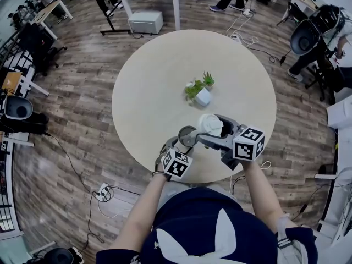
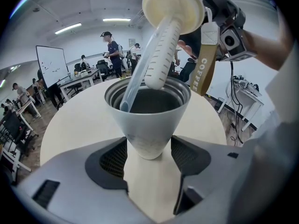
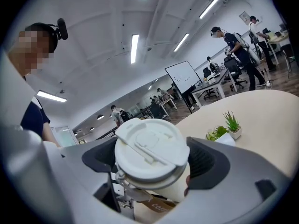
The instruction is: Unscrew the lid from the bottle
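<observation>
Left tool (image 2: 148,146) clamped wide around bottle (image 2: 147,118), on the person's side of the plant (image 1: 201,89), over desk (image 1: 148,87). Right tool (image 3: 154,161) grips lid (image 3: 148,143), held just above the bottle, its tube (image 2: 159,55) inside the bottle mouth.

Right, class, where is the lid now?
In the head view the lid sits in the right gripper, just above the open bottle, near the table's front edge.

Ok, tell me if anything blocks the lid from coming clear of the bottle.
The lid, in the right gripper, is off the rim, but its straw and ribbed tube reach down into the mouth of the bottle that the left gripper grips. Nothing else visible stands in its way.
</observation>
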`<state>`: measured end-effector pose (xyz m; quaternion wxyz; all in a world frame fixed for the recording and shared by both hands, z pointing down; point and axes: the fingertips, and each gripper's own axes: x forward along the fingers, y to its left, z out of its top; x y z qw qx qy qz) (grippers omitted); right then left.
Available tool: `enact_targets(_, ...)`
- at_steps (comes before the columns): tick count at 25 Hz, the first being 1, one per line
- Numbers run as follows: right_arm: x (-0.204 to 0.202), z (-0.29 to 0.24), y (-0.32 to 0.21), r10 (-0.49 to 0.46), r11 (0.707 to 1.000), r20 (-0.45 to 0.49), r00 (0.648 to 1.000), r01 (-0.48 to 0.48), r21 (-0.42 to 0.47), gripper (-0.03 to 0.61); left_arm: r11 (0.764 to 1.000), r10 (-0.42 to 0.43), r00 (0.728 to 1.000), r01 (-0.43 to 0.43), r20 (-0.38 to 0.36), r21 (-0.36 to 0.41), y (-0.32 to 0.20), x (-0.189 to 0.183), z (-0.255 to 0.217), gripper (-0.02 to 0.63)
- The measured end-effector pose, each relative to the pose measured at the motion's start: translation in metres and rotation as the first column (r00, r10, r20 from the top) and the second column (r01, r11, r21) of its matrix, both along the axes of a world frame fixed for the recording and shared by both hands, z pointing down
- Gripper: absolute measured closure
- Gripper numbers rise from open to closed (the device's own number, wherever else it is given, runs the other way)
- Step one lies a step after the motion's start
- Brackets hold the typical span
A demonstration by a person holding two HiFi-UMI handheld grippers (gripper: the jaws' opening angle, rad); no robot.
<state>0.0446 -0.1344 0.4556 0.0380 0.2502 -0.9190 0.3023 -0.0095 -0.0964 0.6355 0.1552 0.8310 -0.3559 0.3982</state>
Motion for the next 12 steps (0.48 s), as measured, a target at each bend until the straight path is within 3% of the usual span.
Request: enact_targets(12, 0.000, -0.011, 0.002, 0.043, 0.998, 0.003, 0.999, -0.043, 0.037, 0.123, 1.000, -0.020, 1.000, 0.020, 0.019, -0.002, 0.000, -0.003, -0.001, 0.314)
